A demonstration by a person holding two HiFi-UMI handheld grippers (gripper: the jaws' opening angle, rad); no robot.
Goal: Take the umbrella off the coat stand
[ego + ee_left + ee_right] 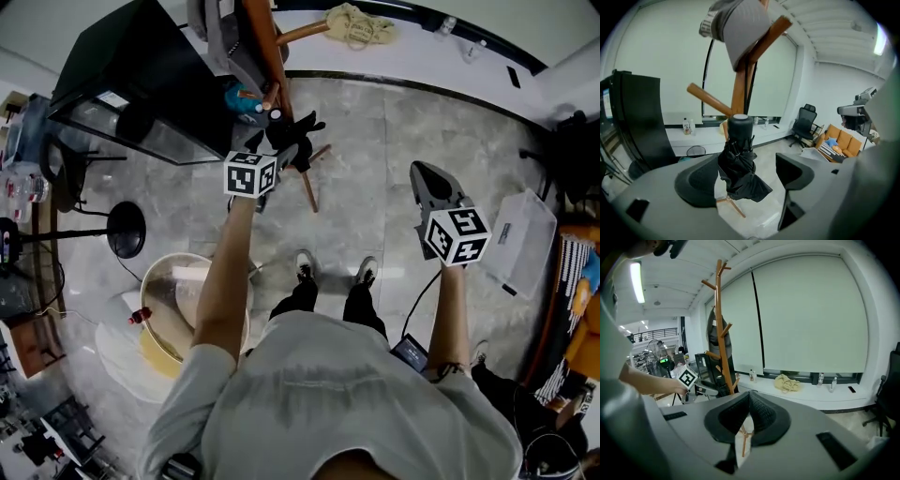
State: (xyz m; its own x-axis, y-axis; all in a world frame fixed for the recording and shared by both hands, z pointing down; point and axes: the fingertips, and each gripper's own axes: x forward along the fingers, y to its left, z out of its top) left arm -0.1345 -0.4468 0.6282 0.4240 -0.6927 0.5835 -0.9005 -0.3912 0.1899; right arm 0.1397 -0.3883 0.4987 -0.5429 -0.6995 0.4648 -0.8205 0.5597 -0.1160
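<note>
A black folded umbrella hangs from a peg low on the wooden coat stand. My left gripper is open, and the umbrella hangs in the gap between the jaws with neither pad pressing on it. In the head view the left gripper reaches to the umbrella at the stand. My right gripper hovers over the floor to the right, shut with nothing in it. In its own view the right gripper points toward the stand.
A grey garment hangs on the stand's upper pegs. A black cabinet stands left of the stand, and its wooden feet spread on the floor. A round tub sits at the lower left and a white box at the right. A cream bag lies on the windowsill.
</note>
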